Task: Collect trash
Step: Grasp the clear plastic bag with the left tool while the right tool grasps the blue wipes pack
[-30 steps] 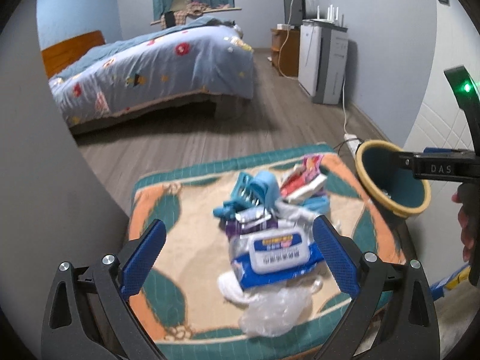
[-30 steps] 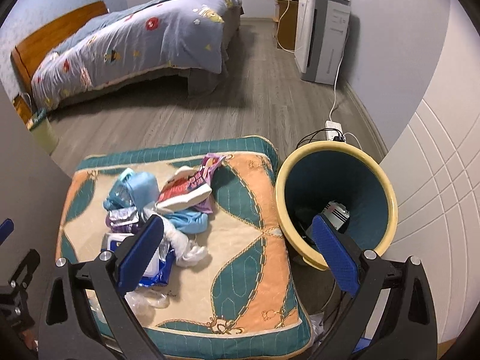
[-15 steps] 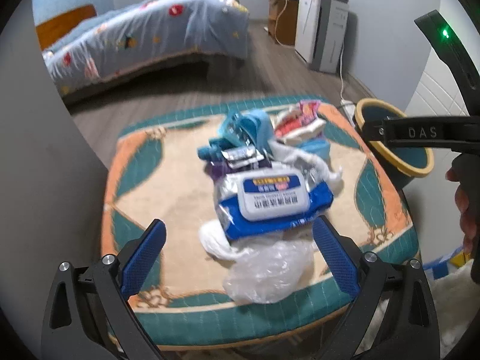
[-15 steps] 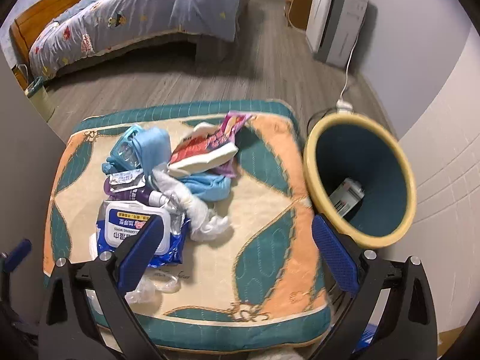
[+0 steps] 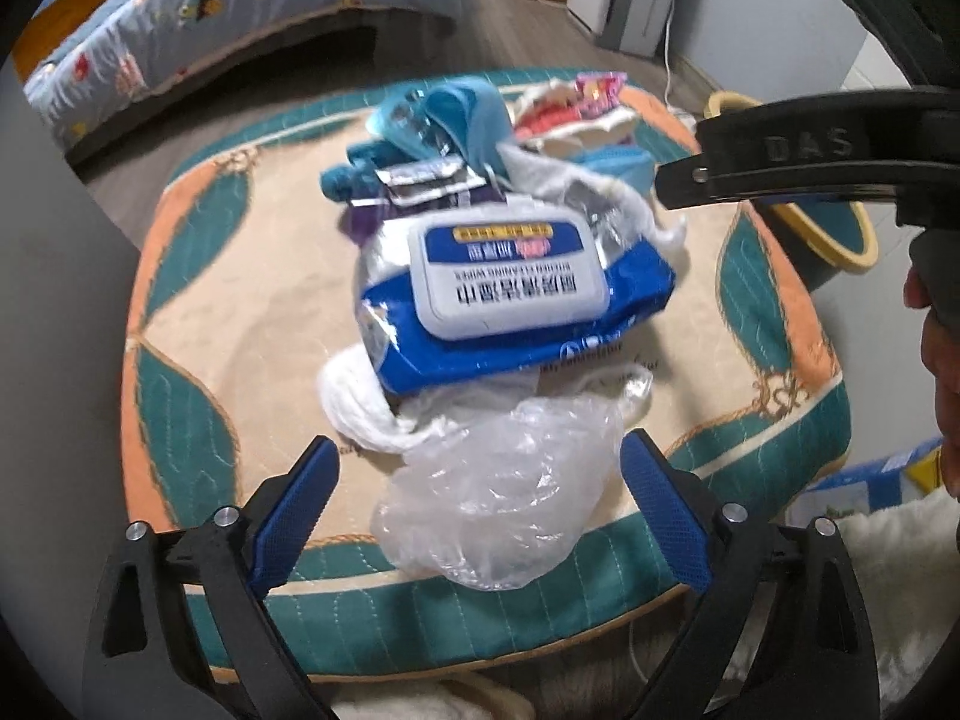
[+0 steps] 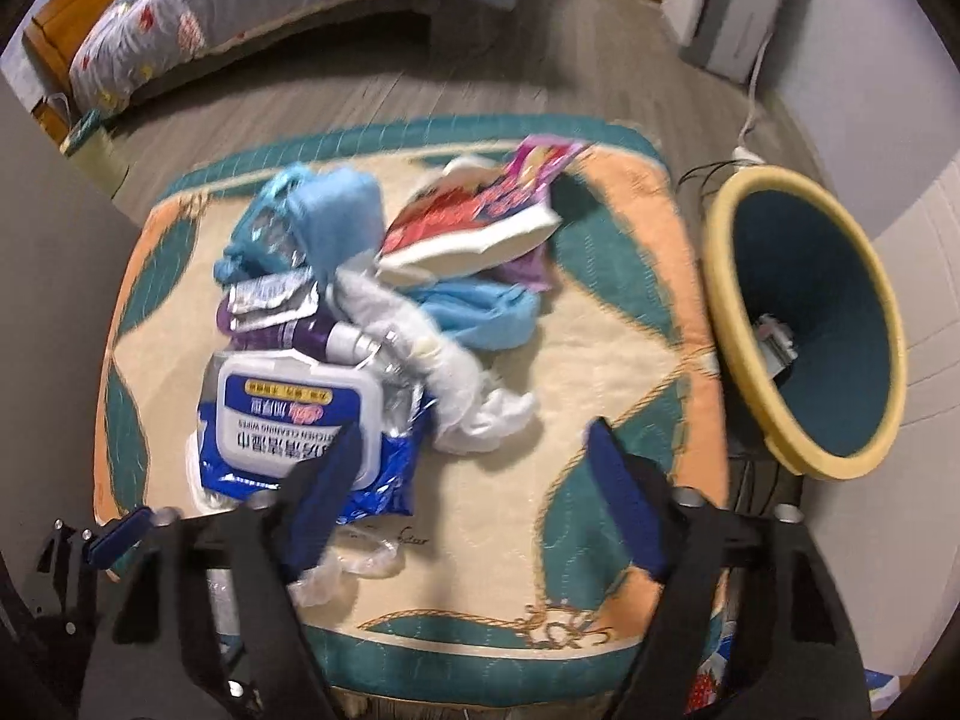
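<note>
A heap of trash lies on a patterned cushion (image 5: 198,312): a blue wet-wipes pack (image 5: 510,300), a crumpled clear plastic bag (image 5: 498,498), white tissue (image 5: 360,414), a light blue bag (image 5: 444,114) and a red-pink wrapper (image 6: 480,210). My left gripper (image 5: 480,504) is open, its fingers either side of the plastic bag at the cushion's near edge. My right gripper (image 6: 474,480) is open and empty above the cushion (image 6: 612,360), just right of the wipes pack (image 6: 300,420). A yellow-rimmed teal bin (image 6: 810,324) stands right of the cushion with a small item inside.
A bed (image 5: 210,24) with a blue quilt stands beyond on the wooden floor. A white appliance (image 6: 732,6) and a cable stand by the far wall. A grey wall runs along the left. White fluffy fabric (image 5: 888,546) lies at lower right.
Both grippers have moved forward and down toward the trash heap. The left now straddles the plastic bag. The right has swung left, away from the bin, over the cushion.
</note>
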A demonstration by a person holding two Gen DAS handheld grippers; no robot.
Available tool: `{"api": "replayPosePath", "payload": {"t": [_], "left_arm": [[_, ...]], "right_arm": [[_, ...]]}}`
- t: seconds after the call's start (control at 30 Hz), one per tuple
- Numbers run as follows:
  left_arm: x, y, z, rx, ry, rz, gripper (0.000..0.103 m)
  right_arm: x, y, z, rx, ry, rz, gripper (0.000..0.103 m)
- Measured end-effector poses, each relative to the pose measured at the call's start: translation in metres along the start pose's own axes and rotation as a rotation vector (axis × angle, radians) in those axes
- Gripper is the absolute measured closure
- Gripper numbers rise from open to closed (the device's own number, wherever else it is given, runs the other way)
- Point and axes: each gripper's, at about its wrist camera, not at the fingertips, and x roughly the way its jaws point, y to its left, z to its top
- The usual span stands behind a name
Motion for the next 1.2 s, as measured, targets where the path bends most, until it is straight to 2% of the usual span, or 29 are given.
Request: {"api": "replayPosePath", "payload": {"t": [0.03, 0.13, 0.23, 0.3, 0.37, 0.4, 0.53, 0.67, 0.77, 0.9, 1.03, 1.2], "left_arm": [[0.002, 0.000, 0.000, 0.004, 0.009, -0.002, 0.012], [0.011, -0.001, -0.001, 0.015, 0.050, -0.025, 0.030], [0.015, -0.002, -0.002, 0.034, 0.063, -0.031, 0.039], [0.016, -0.005, -0.001, 0.054, 0.069, -0.035, 0.045], [0.016, -0.006, 0.000, 0.065, 0.071, -0.047, 0.057], [0.014, -0.005, 0.001, 0.067, 0.070, -0.053, 0.060], [0.008, -0.005, 0.007, 0.085, 0.052, -0.061, 0.073], [-0.010, -0.003, 0.018, 0.088, 0.000, -0.070, 0.076], [-0.023, -0.001, 0.025, 0.072, -0.043, -0.079, 0.077], [-0.043, 0.003, 0.033, 0.063, -0.113, -0.075, 0.077], [-0.065, 0.005, 0.046, 0.054, -0.200, -0.083, 0.077], [-0.081, 0.007, 0.055, 0.059, -0.266, -0.058, 0.077]], "right_arm": [[0.006, 0.003, 0.000, -0.005, 0.019, 0.007, 0.039], [0.021, 0.008, 0.001, -0.005, 0.068, 0.028, 0.049], [0.034, 0.011, 0.001, 0.003, 0.111, 0.064, 0.061], [0.041, 0.012, 0.000, 0.011, 0.142, 0.099, 0.077], [0.047, 0.014, -0.001, 0.010, 0.167, 0.119, 0.091], [0.047, 0.014, -0.001, 0.009, 0.169, 0.122, 0.093], [0.033, 0.014, 0.004, 0.010, 0.136, 0.149, 0.099], [0.011, 0.011, 0.011, 0.026, 0.078, 0.187, 0.099], [-0.007, 0.014, 0.019, 0.029, 0.028, 0.226, 0.099], [-0.042, 0.013, 0.031, 0.000, -0.086, 0.222, 0.099], [-0.076, -0.001, 0.039, -0.010, -0.183, 0.225, 0.099], [-0.110, -0.020, 0.050, -0.005, -0.296, 0.207, 0.100]]}}
